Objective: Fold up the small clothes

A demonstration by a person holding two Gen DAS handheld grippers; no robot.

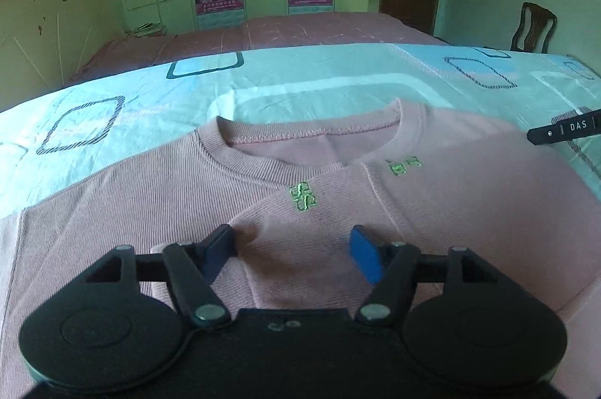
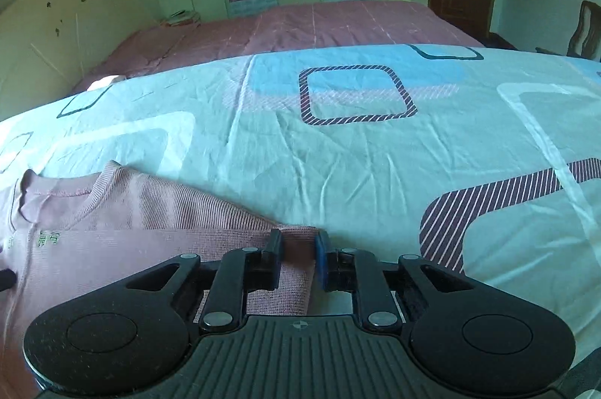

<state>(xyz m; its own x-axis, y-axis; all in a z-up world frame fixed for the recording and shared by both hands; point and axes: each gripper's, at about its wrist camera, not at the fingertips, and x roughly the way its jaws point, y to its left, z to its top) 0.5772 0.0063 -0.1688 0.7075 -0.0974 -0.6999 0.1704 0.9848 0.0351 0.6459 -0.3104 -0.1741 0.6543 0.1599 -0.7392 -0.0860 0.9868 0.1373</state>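
Sweater [image 1: 157,211], pink ribbed, sleeve folded in; left jaws wide, right pinching cuff.

Pink sweater [image 1: 150,196]: lower body hidden behind the left gripper [image 1: 293,249] and cut by the frame edges. Green embroidery [image 1: 303,197] too small to read. Chair [image 1: 533,27] partly hidden behind the bed [image 1: 112,91].

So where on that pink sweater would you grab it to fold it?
By the knit cuff, where the right gripper pinches the pink sweater, coming in low from the near edge. The sleeve lies flat on the sheet and its end gives a free edge. The left gripper hovers open over the chest.
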